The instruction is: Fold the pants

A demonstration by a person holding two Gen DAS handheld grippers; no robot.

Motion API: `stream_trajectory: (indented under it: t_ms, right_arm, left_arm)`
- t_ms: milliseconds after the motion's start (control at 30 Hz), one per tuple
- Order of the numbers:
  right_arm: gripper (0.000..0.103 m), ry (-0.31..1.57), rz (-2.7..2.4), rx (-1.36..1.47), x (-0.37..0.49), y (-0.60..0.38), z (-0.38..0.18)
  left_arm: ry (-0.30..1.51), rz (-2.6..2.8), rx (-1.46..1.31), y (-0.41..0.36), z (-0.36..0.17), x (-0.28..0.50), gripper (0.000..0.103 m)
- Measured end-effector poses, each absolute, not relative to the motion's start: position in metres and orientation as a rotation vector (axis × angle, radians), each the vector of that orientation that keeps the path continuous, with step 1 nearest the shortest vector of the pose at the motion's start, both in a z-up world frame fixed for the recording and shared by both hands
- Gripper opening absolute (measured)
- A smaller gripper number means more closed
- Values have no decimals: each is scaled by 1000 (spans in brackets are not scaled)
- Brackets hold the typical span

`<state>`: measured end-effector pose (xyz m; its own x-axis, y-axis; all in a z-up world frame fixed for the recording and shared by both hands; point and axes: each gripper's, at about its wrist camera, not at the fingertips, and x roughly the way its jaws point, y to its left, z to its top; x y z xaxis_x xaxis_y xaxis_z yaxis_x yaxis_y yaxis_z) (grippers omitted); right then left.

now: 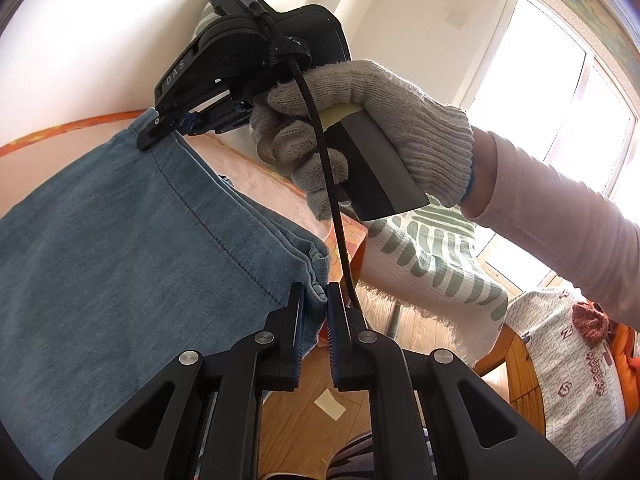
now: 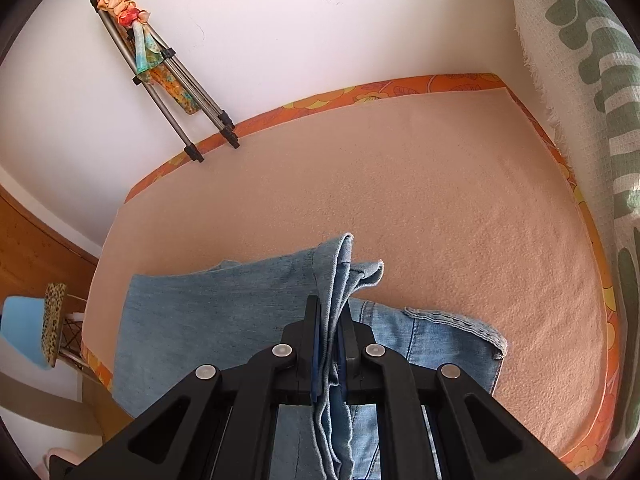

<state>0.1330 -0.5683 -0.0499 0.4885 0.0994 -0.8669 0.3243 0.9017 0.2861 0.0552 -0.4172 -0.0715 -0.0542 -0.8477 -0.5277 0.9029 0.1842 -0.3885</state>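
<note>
Blue denim pants (image 1: pixel 120 248) hang stretched between both grippers above a peach-covered table (image 2: pixel 440 184). My left gripper (image 1: pixel 316 300) is shut on one corner of the pants edge. My right gripper (image 2: pixel 330 312) is shut on several bunched layers of the pants (image 2: pixel 224 312), lifted off the table. The right gripper also shows in the left wrist view (image 1: pixel 160 132), held by a gloved hand (image 1: pixel 360 120), pinching the far corner of the same edge. A lower part of the pants (image 2: pixel 440 340) lies on the table.
A tripod with a colourful scarf (image 2: pixel 160 64) leans on the white wall at the table's far edge. A white-and-green patterned cloth (image 2: pixel 592 92) hangs on the right. A blue chair (image 2: pixel 24 328) stands left. Wooden floor (image 1: pixel 304 412) lies below.
</note>
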Motion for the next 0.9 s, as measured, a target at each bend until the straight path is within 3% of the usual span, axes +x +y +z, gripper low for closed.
stream_trajectory:
  t_ms: [367, 433, 533, 600, 900]
  right_arm:
    - [5, 1098, -162, 490, 134, -591, -94]
    - [8, 1101, -180, 474, 133, -591, -98]
    - [23, 1105, -227, 424, 133, -589, -94]
    - [39, 1092, -260, 393, 132, -588, -84]
    - [41, 982, -193, 346, 130, -554, -28]
  left_arm:
    - [838, -1418, 136, -434, -87, 65, 9]
    - [849, -1411, 139, -435, -88, 64, 9]
    - [871, -1397, 139, -436, -85, 59, 11]
    - [862, -1383, 132, -431, -81, 58, 11]
    - [839, -1269, 32, -371, -61, 71, 15]
